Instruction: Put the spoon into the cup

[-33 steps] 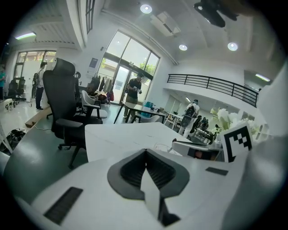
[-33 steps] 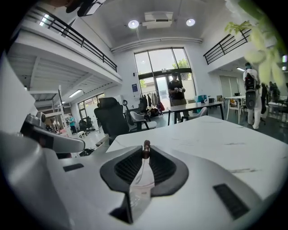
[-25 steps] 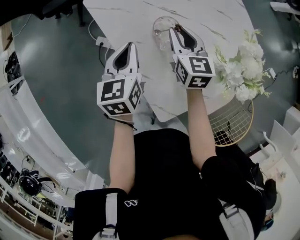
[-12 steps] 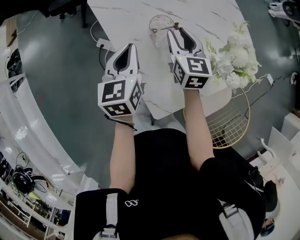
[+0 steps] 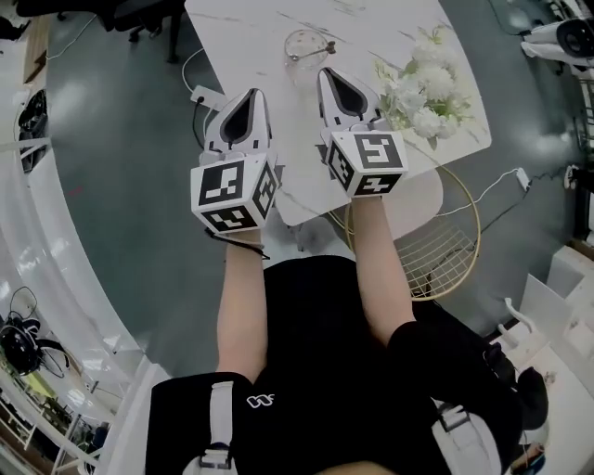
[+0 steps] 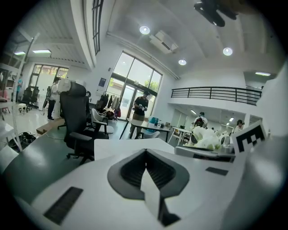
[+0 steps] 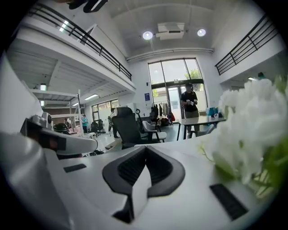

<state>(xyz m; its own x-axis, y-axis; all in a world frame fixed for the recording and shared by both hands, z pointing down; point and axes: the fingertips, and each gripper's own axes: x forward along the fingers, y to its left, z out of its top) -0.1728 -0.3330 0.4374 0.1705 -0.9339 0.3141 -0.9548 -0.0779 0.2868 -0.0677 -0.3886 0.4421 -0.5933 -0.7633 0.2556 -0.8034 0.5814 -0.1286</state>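
The spoon (image 5: 321,46) is noted resting in the cup (image 5: 299,56) just beyond the right gripper (image 5: 326,73), whose jaws have just been closed on nothing; the left gripper (image 5: 251,94), likewise closed and empty, is held farther off.

Right claw (image 7: 144,152) just closed on nothing; white flowers (image 7: 247,130) close at right

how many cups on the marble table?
1. A clear glass cup on the white marble table, beyond the right hand-held gripper, left of the white flowers. Others may hide beneath it.
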